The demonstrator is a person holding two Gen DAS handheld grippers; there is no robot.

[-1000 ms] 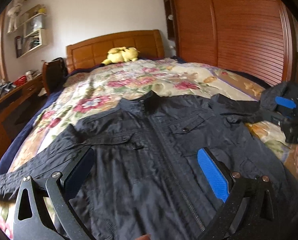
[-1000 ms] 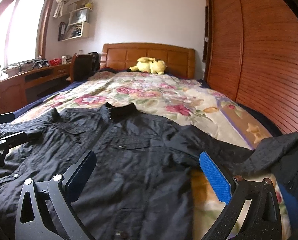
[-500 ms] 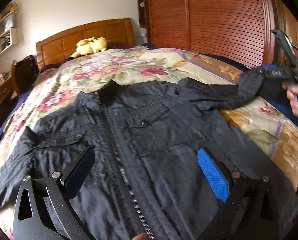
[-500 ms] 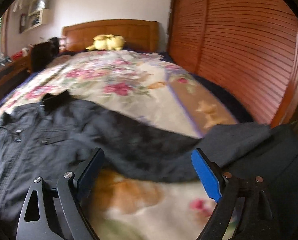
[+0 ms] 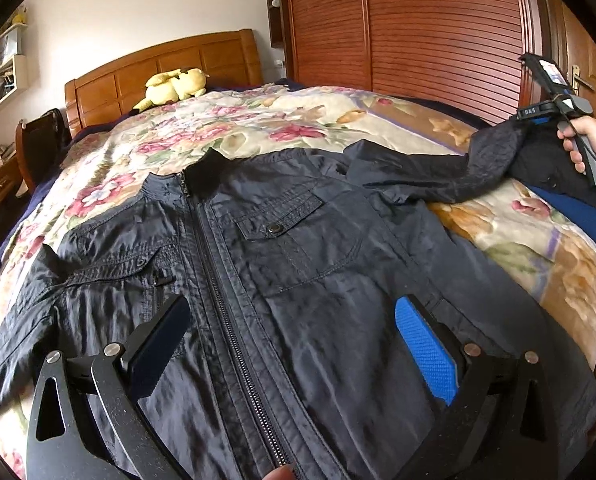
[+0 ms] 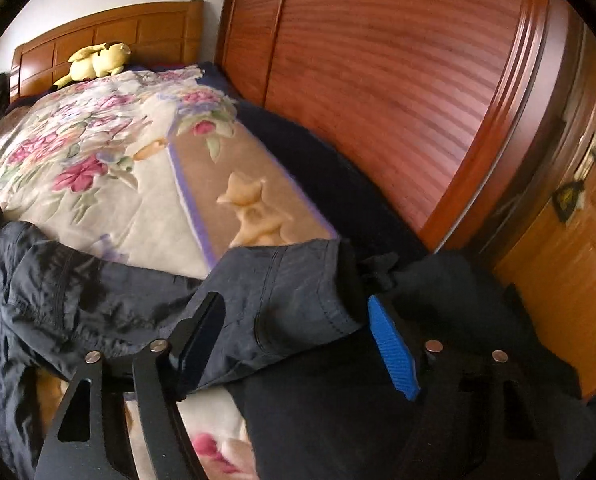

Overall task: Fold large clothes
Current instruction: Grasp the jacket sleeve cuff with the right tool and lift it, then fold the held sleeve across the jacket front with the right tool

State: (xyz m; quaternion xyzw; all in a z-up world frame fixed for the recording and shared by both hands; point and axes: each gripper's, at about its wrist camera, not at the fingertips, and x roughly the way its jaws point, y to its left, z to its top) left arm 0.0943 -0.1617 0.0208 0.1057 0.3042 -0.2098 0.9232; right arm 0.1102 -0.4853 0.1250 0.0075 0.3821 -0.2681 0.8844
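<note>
A dark navy zip jacket (image 5: 290,280) lies face up and spread out on the floral bedspread (image 5: 234,120). My left gripper (image 5: 294,344) is open and empty, hovering over the jacket's lower front around the zip. The jacket's right sleeve (image 5: 458,172) stretches toward the bed's right edge. My right gripper (image 6: 294,340) is open, its jaws either side of that sleeve's cuff end (image 6: 290,296); whether the pads touch the cloth I cannot tell. The right gripper also shows in the left wrist view (image 5: 538,120), held by a hand.
A yellow plush toy (image 5: 174,84) sits by the wooden headboard (image 5: 158,64). A slatted wooden wardrobe (image 6: 378,80) stands close along the bed's right side, with a door (image 6: 570,240) beyond. Another dark garment (image 6: 438,340) lies at the bed's right corner. A chair (image 5: 38,140) stands left.
The right gripper has swung right and down, from over the jacket's body to the right sleeve's cuff. The left gripper has turned right, bringing the zip between its jaws.
</note>
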